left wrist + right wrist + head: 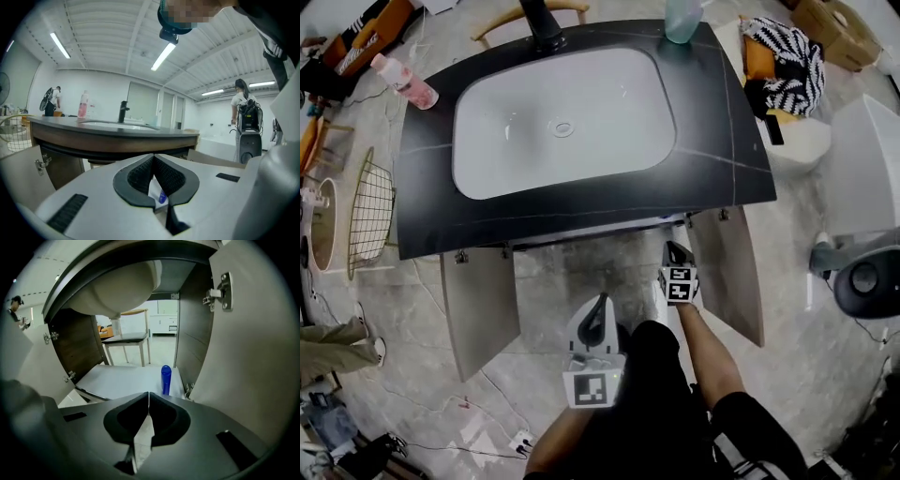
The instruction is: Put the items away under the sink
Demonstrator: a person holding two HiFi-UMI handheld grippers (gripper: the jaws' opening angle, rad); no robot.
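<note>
Blue bottle (pixel 166 379) stands upright in cupboard (pixel 122 378) under sink (pixel 516 131), lower centre of frame, tucked beside right door (pixel 253 357), leaving shelf room. Left door (pixel 478 309) swung wide for access. Right tongs (pixel 148 394) shut, empty; left tongs (pixel 153 157) shut, white-blue speck (pixel 159 196) behind pads (pixel 140 176) possibly background. Pink bottle (pixel 405 82) on tabletop (pixel 722 141).

Dark countertop (pixel 712 141) around white basin (pixel 516 141): pink bottle (pixel 405 82) at back left corner, black faucet (pixel 544 26) behind basin, pale green bottle (pixel 682 19) back right. Cabinet shelf (pixel 117 378) under the sink: one blue bottle (pixel 166 379), upright, near the right wall.

Left gripper (pixel 153 158), right gripper (pixel 148 396) — jaws together on both
</note>
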